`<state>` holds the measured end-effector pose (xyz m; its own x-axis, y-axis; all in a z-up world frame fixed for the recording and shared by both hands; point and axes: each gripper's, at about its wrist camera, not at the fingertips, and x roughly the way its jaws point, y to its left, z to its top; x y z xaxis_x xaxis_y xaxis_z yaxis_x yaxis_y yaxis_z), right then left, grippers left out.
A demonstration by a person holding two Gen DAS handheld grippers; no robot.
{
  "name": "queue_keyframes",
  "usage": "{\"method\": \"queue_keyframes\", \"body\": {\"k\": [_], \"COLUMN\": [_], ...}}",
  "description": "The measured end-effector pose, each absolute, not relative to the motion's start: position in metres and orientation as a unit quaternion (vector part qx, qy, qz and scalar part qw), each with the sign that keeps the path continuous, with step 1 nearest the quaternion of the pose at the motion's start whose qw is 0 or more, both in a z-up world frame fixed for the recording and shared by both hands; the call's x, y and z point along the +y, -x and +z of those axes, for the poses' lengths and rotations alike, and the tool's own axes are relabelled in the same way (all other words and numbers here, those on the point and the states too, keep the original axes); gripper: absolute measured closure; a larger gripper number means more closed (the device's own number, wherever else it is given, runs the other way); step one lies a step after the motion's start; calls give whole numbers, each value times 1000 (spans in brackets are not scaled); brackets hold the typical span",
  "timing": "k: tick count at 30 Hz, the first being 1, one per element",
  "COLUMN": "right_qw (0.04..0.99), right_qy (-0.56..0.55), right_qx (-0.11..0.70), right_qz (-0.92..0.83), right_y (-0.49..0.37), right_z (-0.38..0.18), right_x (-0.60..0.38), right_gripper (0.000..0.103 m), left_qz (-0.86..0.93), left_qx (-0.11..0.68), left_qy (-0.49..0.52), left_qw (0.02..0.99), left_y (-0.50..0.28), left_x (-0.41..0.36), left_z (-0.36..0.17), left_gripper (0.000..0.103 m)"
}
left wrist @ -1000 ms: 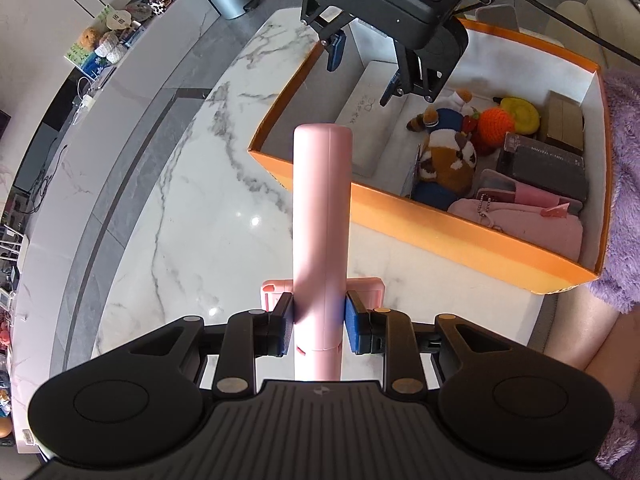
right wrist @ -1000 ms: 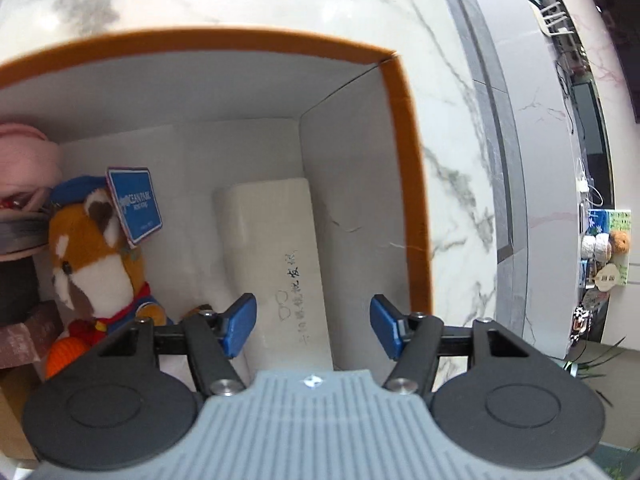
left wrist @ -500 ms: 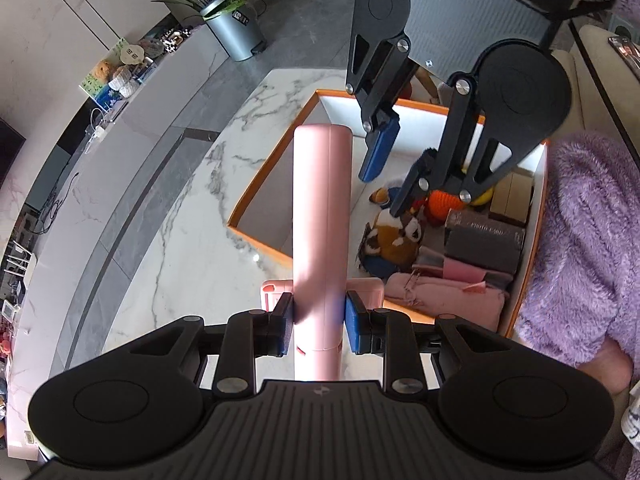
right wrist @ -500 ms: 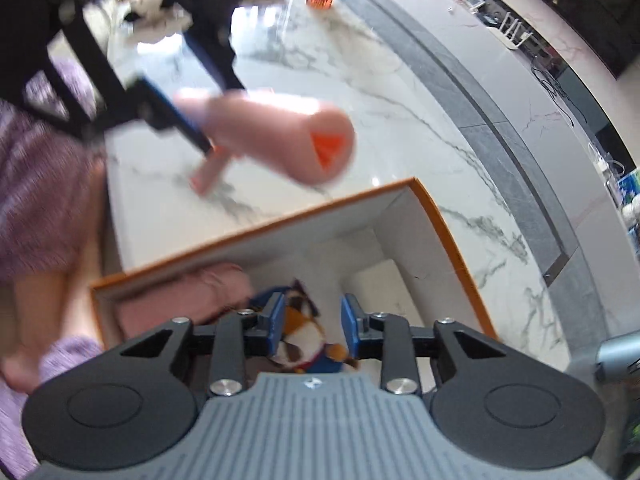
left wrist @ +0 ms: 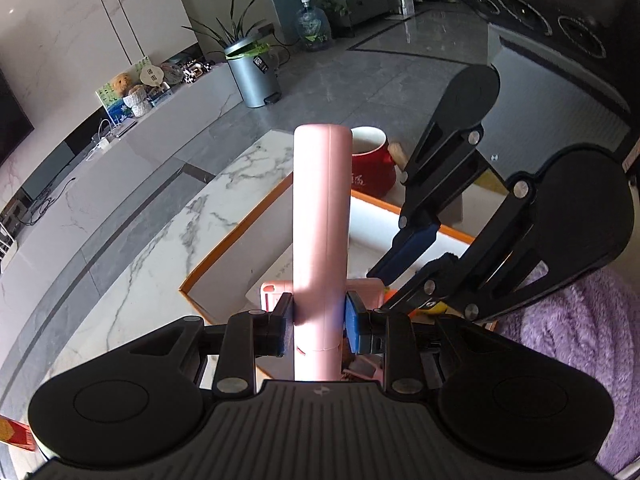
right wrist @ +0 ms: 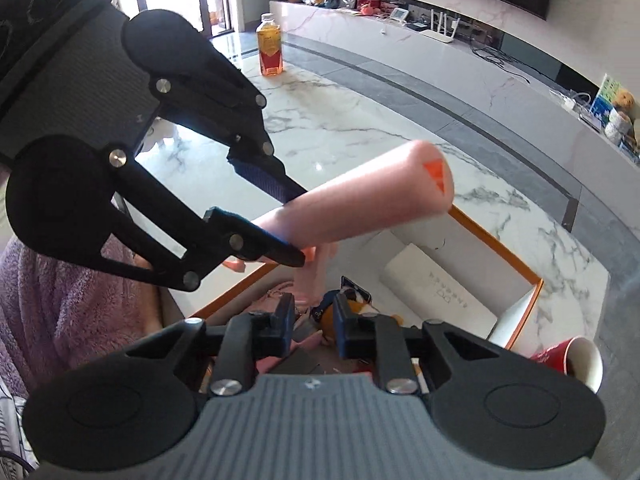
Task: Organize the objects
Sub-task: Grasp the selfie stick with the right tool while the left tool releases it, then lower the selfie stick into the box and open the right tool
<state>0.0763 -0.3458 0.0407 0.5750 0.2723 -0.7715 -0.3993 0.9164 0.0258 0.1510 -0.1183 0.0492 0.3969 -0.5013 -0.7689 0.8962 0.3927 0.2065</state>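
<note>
Left gripper (left wrist: 318, 322) pinches smooth pink plastic cylinder (left wrist: 322, 216), above orange-rimmed white cardboard box (left wrist: 232, 250). Right gripper (right wrist: 314, 322) closing, nothing between jaws. Box holds white flat case (right wrist: 436, 292), writing unreadable. Beyond: red mug (left wrist: 372, 164), amber drink bottle (right wrist: 271, 50).

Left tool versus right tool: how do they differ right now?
The left tool is clamped on the pink tube; the right tool grips nothing, and its jaws are closing on air. The left tool's fingers are held apart by the tube, while the right tool's fingers stand closer together. Both hang above the orange-rimmed box and have blue pads.
</note>
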Motion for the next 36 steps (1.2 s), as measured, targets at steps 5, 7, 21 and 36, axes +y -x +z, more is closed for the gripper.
{"method": "queue_keyframes", "body": {"k": [5, 7, 21, 36], "right_qw": [897, 898, 887, 770], "right_qy": [29, 23, 182, 467], "right_qx": [409, 410, 415, 412], "right_qz": [166, 156, 93, 137], "right_y": [-80, -84, -139, -161], "right_z": [30, 27, 26, -38], "right_x": [-367, -372, -366, -320], "right_gripper": [85, 89, 97, 98], "left_qz": [-460, -460, -442, -432], "left_qx": [324, 325, 388, 387], "left_qy": [-281, -277, -219, -233], "left_qw": [777, 778, 779, 780], "left_y": [-160, -166, -214, -222], "left_x": [-130, -134, -135, -94], "left_z": [43, 41, 11, 2], "left_gripper": [72, 72, 66, 64]}}
